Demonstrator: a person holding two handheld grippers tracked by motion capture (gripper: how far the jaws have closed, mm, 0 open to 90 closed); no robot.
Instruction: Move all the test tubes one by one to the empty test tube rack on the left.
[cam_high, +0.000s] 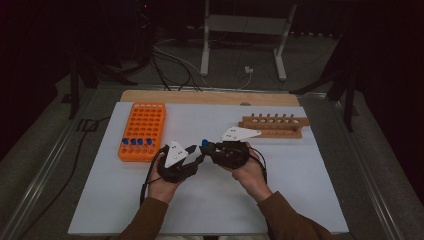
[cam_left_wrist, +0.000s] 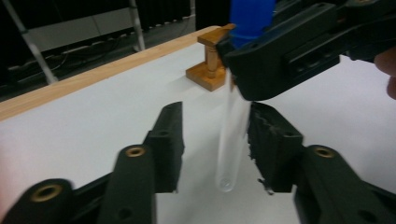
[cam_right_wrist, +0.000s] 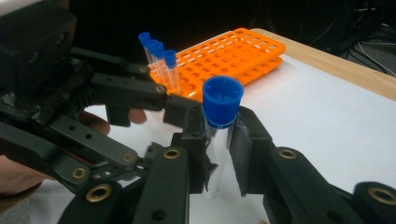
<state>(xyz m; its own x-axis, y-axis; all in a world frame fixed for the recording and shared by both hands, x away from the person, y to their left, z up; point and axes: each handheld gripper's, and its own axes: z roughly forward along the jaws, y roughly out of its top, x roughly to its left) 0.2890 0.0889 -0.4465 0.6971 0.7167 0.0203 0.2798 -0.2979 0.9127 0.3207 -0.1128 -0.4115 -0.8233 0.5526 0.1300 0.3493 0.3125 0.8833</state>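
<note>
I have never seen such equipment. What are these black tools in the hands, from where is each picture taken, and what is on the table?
A person holds a hand-held gripper in each hand: black tongs with two jaws. The high view looks down from above the person's side; the other two pictures come from small cameras riding on each gripper.

On the white table stand an orange rack with four blue-capped tubes and a wooden rack.

The right hand-held gripper is shut on a clear test tube with a blue cap, just under that cap. The left hand-held gripper is open, its jaws on either side of the tube's lower end. It looks like a handover, though I cannot be sure.
</note>
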